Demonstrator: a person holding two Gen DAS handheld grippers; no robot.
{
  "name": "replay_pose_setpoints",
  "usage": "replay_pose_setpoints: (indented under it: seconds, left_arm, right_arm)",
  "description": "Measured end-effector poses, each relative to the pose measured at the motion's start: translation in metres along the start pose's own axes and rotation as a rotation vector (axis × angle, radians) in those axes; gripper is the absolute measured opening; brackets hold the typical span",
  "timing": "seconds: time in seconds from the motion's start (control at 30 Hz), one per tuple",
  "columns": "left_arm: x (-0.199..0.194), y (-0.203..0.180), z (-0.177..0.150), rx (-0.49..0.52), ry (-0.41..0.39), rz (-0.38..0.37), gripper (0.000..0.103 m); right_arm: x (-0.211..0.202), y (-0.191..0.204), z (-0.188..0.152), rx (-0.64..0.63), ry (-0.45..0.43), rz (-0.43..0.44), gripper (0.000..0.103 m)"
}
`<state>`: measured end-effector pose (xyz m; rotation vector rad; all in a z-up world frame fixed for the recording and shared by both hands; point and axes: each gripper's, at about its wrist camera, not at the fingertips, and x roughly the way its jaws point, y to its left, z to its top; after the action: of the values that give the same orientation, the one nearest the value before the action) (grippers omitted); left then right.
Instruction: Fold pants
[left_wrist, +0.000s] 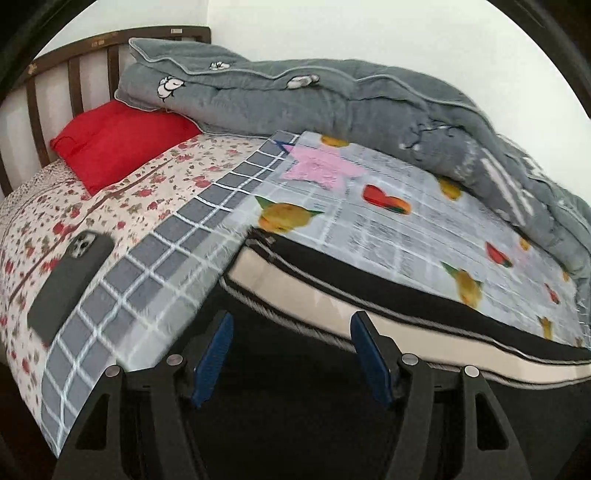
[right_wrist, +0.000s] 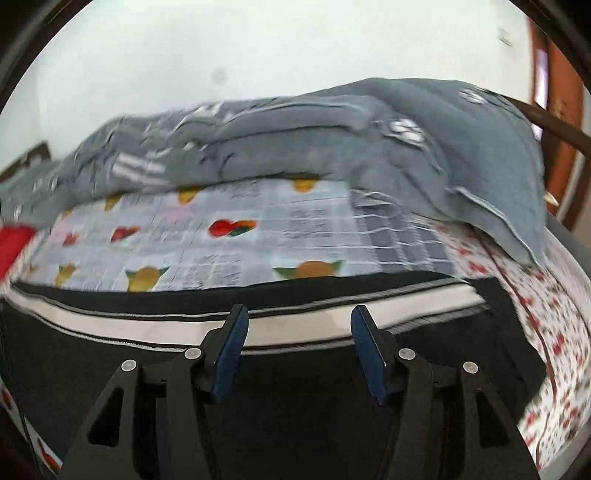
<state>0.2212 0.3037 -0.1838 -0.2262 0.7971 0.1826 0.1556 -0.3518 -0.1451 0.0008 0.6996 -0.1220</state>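
Bed with fruit-print sheet (left_wrist: 388, 221), black pants draped at its near edge.
Left wrist view: left gripper (left_wrist: 291, 328) gapes wide, empty; pants (left_wrist: 369, 284) at 12 o'clock. Right wrist view: right gripper (right_wrist: 299, 321) wide, empty; pants (right_wrist: 110, 354) at 9 o'clock look soft, limp; pinching the striped waistband seems best.

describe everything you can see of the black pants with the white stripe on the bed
The black pants look like track pants of smooth, dark fabric, with a broad white stripe edged by thin black and white lines running lengthwise. They lie spread flat along the near edge of the bed, on the fruit-print sheet, with the floral sheet beyond one end. Both views are blurred, so waistband and cuffs cannot be made out. The left gripper and right gripper are open over the cloth, gripping nothing.
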Motion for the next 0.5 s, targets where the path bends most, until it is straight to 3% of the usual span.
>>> replay_pose_setpoints:
  seconds: [0.1, 0.2, 0.33, 0.43, 0.5]
  left_arm:
    - [0.021, 0.002, 0.013, 0.042, 0.020, 0.012, 0.055]
    - [0.044, 0.000, 0.027, 0.095, 0.042, 0.061, 0.054]
    - [0.066, 0.006, 0.034, 0.084, 0.086, 0.046, 0.039]
    - [0.058, 0.009, 0.035, 0.065, 0.036, 0.007, 0.022]
    - [0.041, 0.018, 0.037, 0.025, -0.043, -0.054, 0.021]
  right_arm:
    - [0.018, 0.019, 0.005, -0.029, 0.021, 0.007, 0.057]
    - [0.036, 0.030, 0.011, -0.037, 0.050, 0.015, 0.057]
    - [0.054, 0.047, 0.017, -0.069, 0.069, 0.024, 0.057]
    - [0.064, 0.056, 0.020, -0.098, 0.083, 0.020, 0.057]
    - [0.069, 0.060, 0.022, -0.103, 0.090, 0.021, 0.057]
